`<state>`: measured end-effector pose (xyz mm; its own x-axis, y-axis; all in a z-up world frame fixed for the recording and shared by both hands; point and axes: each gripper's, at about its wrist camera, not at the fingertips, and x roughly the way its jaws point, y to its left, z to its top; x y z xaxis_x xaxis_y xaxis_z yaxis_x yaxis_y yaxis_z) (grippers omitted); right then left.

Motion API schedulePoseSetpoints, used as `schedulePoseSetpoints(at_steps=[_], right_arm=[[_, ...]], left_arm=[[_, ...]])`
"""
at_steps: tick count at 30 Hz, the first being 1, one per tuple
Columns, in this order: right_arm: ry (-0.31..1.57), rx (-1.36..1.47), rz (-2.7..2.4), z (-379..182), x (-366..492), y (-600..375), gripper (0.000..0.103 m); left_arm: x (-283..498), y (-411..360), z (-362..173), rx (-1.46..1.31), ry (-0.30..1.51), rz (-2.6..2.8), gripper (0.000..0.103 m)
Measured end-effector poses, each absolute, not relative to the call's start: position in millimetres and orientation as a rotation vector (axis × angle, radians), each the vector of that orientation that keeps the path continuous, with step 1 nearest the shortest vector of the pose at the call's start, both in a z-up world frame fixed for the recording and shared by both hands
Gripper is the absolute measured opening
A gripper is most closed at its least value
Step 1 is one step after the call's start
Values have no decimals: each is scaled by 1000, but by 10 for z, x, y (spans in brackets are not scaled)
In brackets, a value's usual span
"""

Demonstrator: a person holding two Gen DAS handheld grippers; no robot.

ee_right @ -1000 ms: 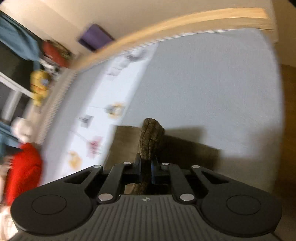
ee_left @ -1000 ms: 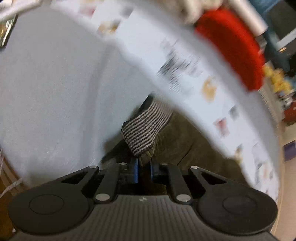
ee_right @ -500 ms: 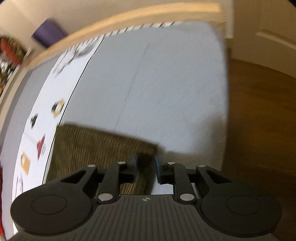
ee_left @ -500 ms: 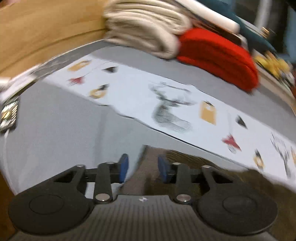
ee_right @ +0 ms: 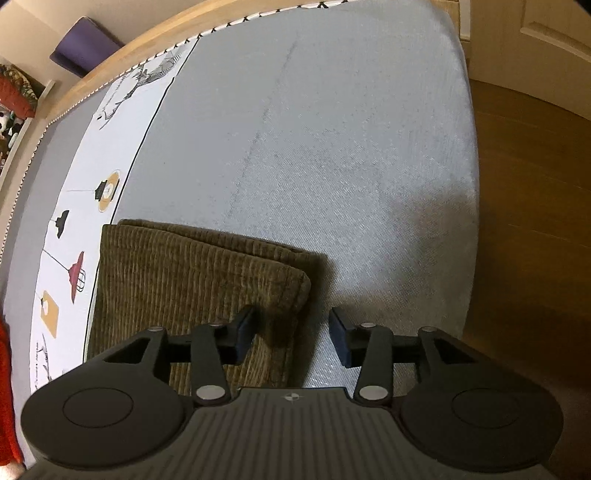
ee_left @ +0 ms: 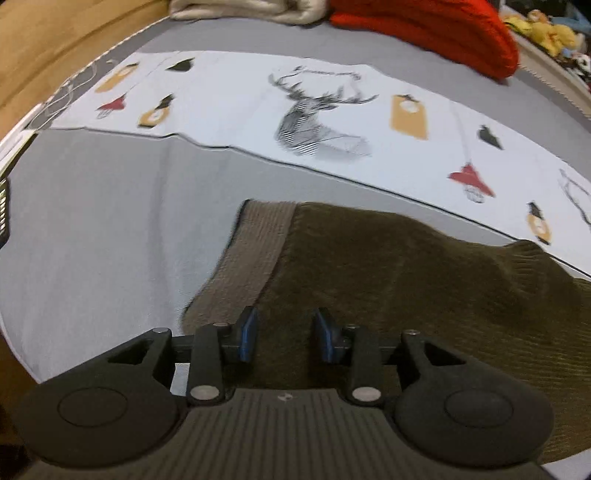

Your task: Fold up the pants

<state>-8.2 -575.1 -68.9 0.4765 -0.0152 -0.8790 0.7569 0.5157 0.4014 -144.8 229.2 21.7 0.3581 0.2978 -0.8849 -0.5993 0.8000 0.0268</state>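
Left wrist view first: the pants (ee_left: 388, 266), olive-brown corduroy, lie folded flat on the grey bed cover (ee_left: 110, 221), with a lighter ribbed waistband (ee_left: 251, 251) along their left edge. Nothing on the pants reads as a label or brand. Behind them runs a white printed runner (ee_left: 258, 92) carrying a line-drawn stag head (ee_left: 314, 118) with a scrawl of script above the antlers, too blurred to read, plus little orange tags and red and black hanging lamps. Beyond that sit a red knitted bundle (ee_left: 443, 29) and a cream folded blanket (ee_left: 251, 9).

The left gripper (ee_left: 284, 334) hangs over the near edge of the pants beside the waistband. Its blue-padded jaws stand a modest way apart and have just been opening; cloth shows beneath the gap, but the pads press on nothing.

From the right wrist view, the pants (ee_right: 184, 269) show as a stacked fold, two layers with rounded corners, lying against the runner (ee_right: 74, 236) on their left and grey cover (ee_right: 314, 147) on their right. The right gripper (ee_right: 291, 338) straddles the fold's right edge, one finger over the corduroy, the other over bare cover. Its jaws are wider apart than the left's, have just been opening too, and grip nothing. A wooden floor (ee_right: 528, 221) lies past the bed's edge.
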Motion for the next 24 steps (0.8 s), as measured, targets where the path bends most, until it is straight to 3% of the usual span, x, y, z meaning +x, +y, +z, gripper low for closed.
schedulePoseSetpoints(at_steps=[5, 7, 8, 9, 11, 18, 24], right_arm=[[978, 834, -537, -694, 31, -5637, 55], [990, 782, -503, -674, 40, -5594, 42], [990, 779, -486, -674, 52, -5581, 28], [990, 785, -480, -677, 49, -5574, 20], [980, 799, -464, -665, 30, -5566, 15], [828, 807, -419, -328, -92, -5425, 12], [631, 456, -166, 354, -170, -4474, 12]], left_arm=[[-1471, 2244, 251, -353, 1045, 565, 39], [-1439, 2246, 229, -362, 1044, 561, 39], [-1434, 2246, 228, -363, 1044, 560, 39], [-1415, 2252, 215, -364, 1044, 559, 39], [-1414, 2242, 222, -366, 1041, 555, 39], [-1444, 2235, 262, -383, 1023, 551, 39], [-1437, 2178, 282, -361, 1017, 534, 39]])
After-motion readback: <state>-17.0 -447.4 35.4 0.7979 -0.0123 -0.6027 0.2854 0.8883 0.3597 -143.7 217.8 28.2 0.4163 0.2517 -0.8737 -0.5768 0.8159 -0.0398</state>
